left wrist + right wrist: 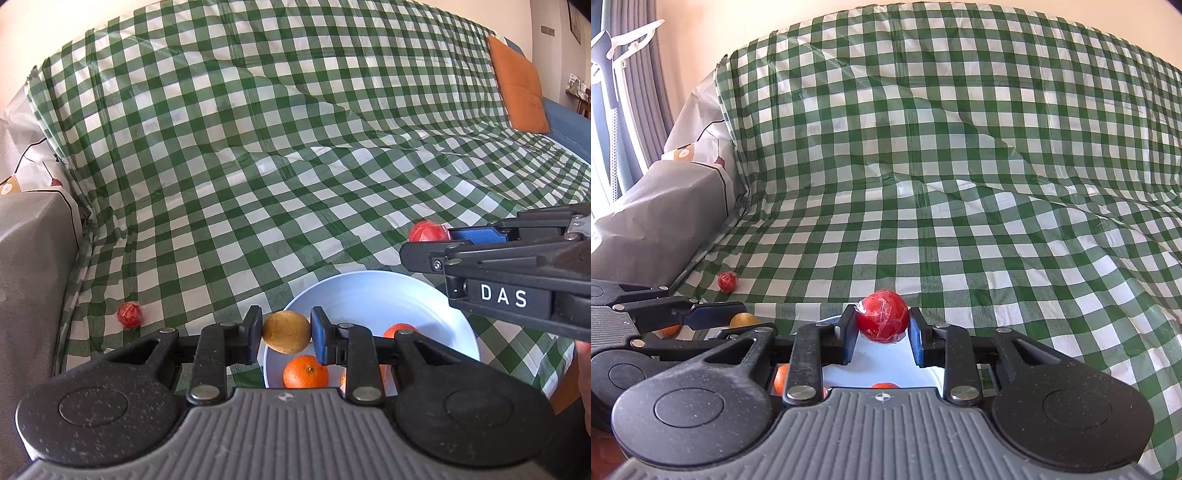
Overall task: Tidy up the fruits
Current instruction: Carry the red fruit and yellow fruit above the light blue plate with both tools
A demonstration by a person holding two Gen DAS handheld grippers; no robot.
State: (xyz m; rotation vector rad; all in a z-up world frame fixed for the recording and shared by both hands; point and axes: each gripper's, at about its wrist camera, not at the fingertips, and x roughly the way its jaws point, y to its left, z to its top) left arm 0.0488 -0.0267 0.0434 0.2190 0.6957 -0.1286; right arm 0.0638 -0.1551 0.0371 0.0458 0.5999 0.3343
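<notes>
My left gripper (286,334) is shut on a brownish-yellow round fruit (286,331), held over the near left rim of a pale blue bowl (373,291). An orange (305,371) and other orange fruit (400,329) lie in the bowl. My right gripper (882,326) is shut on a red fruit wrapped in clear film (882,320), held above the bowl (879,363). In the left wrist view that red fruit (426,232) shows at the right gripper's tips. A second wrapped red fruit (129,314) (727,281) lies on the checked cloth at the left.
A green-and-white checked cloth (295,147) covers the sofa seat and back. A grey covered armrest (29,266) stands at the left, an orange cushion (519,88) at the far right. A curtain and a white rack (620,74) show beyond the armrest.
</notes>
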